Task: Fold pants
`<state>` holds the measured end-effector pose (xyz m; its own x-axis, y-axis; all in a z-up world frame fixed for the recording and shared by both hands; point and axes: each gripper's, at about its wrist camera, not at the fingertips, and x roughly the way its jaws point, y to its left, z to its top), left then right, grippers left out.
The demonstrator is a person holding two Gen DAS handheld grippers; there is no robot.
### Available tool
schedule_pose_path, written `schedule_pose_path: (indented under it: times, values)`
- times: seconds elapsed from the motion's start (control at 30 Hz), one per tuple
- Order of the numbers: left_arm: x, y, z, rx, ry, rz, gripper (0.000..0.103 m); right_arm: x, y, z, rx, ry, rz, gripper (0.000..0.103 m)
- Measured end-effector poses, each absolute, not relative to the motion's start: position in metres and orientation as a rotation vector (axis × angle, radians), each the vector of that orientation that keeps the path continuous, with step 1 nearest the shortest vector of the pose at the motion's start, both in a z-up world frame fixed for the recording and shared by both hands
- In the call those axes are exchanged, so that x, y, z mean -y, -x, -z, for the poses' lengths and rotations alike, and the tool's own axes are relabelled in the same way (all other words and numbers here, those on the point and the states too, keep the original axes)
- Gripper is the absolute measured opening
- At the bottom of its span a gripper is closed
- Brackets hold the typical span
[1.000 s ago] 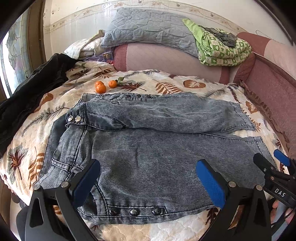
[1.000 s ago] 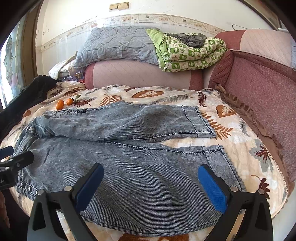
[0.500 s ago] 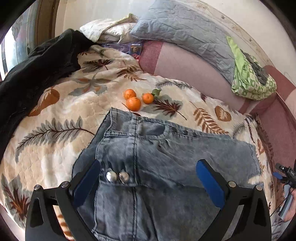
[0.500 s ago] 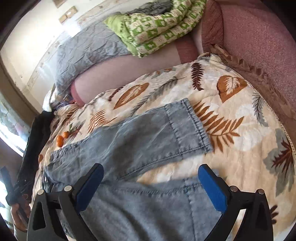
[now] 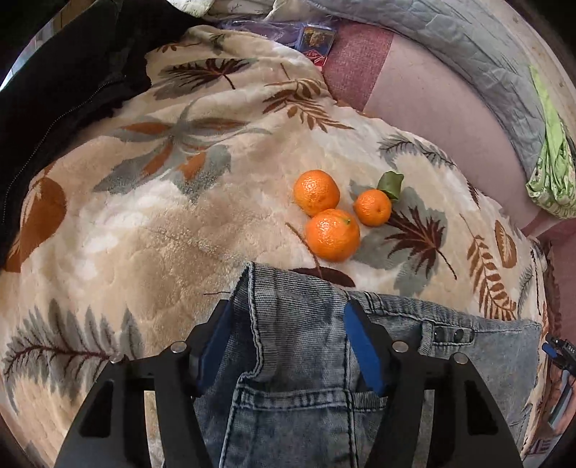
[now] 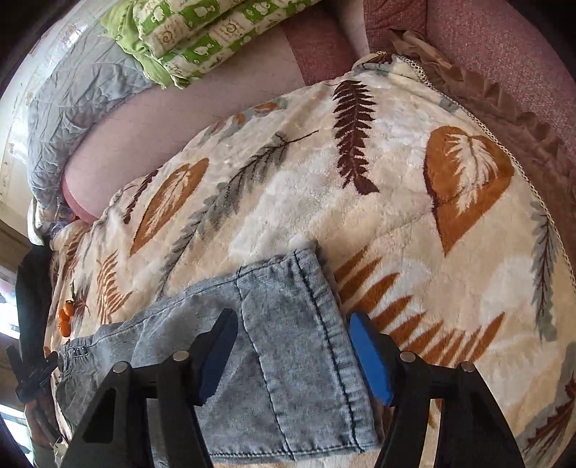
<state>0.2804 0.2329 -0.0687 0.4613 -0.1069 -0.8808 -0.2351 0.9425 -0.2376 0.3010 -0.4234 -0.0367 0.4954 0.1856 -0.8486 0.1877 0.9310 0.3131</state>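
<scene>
Both grippers have just been closing on the pants [image 5: 295, 360]: left gripper [image 5: 288, 345] straddles the waist corner near the oranges [image 5: 331, 212], right gripper [image 6: 293, 354] straddles the leg hem, neither pinching yet. Next, I think, squeeze and lift.

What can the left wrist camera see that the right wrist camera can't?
Only the left wrist view shows the waistband corner of the jeans between the left hand-held gripper fingers, a black jacket and a small printed box.

Only the right wrist view shows the leg hem between the right hand-held gripper fingers and the brown frill along the bed's edge.

Both show the jeans, the leafy blanket, the three oranges, the grey pillow and the green quilt. Both grippers' jaws have just been closing around denim.
</scene>
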Motion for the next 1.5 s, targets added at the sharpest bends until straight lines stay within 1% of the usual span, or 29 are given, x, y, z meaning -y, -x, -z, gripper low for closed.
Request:
schedule_pose_path:
  times: [0.13,0.17,0.23,0.27,0.3,0.33,0.4,0.43,0.63,0.67,0.7,0.73,0.77,0.83,0.9,1.07,1.2,1.3,1.4,1.43,1.47,1.5]
  values:
    - [-0.235,-0.287,0.071,-1.079,0.341,-0.091,0.064,0.424,-0.316,0.042,-1.074,-0.396,-0.015,0.068]
    - [-0.234,-0.289,0.070,-1.074,0.334,-0.088,0.062,0.424,-0.318,0.045,-1.082,-0.393,-0.020,0.068]
    - [-0.234,-0.293,0.070,-1.079,0.329,-0.085,0.040,0.423,-0.321,0.049,-1.093,-0.389,-0.019,0.068]
    - [-0.234,-0.294,0.070,-1.077,0.331,-0.089,0.038,0.424,-0.322,0.050,-1.099,-0.392,-0.020,0.066]
    - [-0.234,-0.296,0.070,-1.075,0.329,-0.087,0.034,0.425,-0.322,0.051,-1.100,-0.398,-0.026,0.062]
    - [-0.233,-0.298,0.071,-1.080,0.320,-0.085,0.028,0.427,-0.322,0.050,-1.099,-0.400,-0.026,0.058]
    - [-0.231,-0.300,0.074,-1.091,0.303,-0.088,0.022,0.430,-0.324,0.049,-1.097,-0.407,-0.025,0.055]
    - [-0.231,-0.301,0.075,-1.093,0.295,-0.091,0.021,0.431,-0.325,0.049,-1.098,-0.410,-0.024,0.052]
    - [-0.226,-0.306,0.078,-1.130,0.254,-0.101,0.021,0.425,-0.344,0.056,-1.120,-0.387,0.002,0.052]
    - [-0.224,-0.308,0.077,-1.134,0.242,-0.106,0.021,0.424,-0.347,0.058,-1.129,-0.379,0.007,0.050]
    - [-0.223,-0.308,0.075,-1.139,0.232,-0.113,0.019,0.422,-0.347,0.056,-1.126,-0.361,0.007,0.045]
    - [-0.222,-0.308,0.073,-1.134,0.223,-0.113,0.002,0.421,-0.346,0.053,-1.117,-0.345,0.008,0.025]
    - [-0.221,-0.308,0.071,-1.127,0.217,-0.112,0.002,0.419,-0.342,0.048,-1.104,-0.336,0.009,0.019]
    - [-0.222,-0.303,0.065,-1.101,0.228,-0.109,0.002,0.416,-0.333,0.035,-1.068,-0.299,0.010,0.015]
    - [-0.221,-0.295,0.051,-1.055,0.234,-0.105,0.002,0.415,-0.319,0.018,-1.027,-0.294,0.007,0.015]
    - [-0.218,-0.250,-0.009,-0.913,0.241,-0.045,0.002,0.417,-0.269,-0.032,-0.906,-0.302,-0.036,0.015]
    - [-0.220,-0.181,-0.062,-0.770,0.278,0.018,0.002,0.417,-0.215,-0.072,-0.797,-0.298,-0.075,0.015]
    - [-0.228,-0.113,-0.084,-0.697,0.320,0.068,0.002,0.425,-0.158,-0.088,-0.723,-0.309,-0.112,0.015]
    - [-0.240,-0.052,-0.076,-0.715,0.333,0.117,0.003,0.432,-0.096,-0.078,-0.693,-0.314,-0.155,0.015]
    - [-0.244,-0.037,-0.065,-0.751,0.332,0.146,0.003,0.435,-0.076,-0.066,-0.699,-0.319,-0.176,0.016]
    - [-0.249,-0.023,-0.051,-0.791,0.325,0.161,0.004,0.436,-0.057,-0.052,-0.721,-0.316,-0.195,0.019]
    - [-0.253,-0.011,-0.037,-0.831,0.318,0.161,0.007,0.439,-0.042,-0.033,-0.762,-0.321,-0.219,0.019]
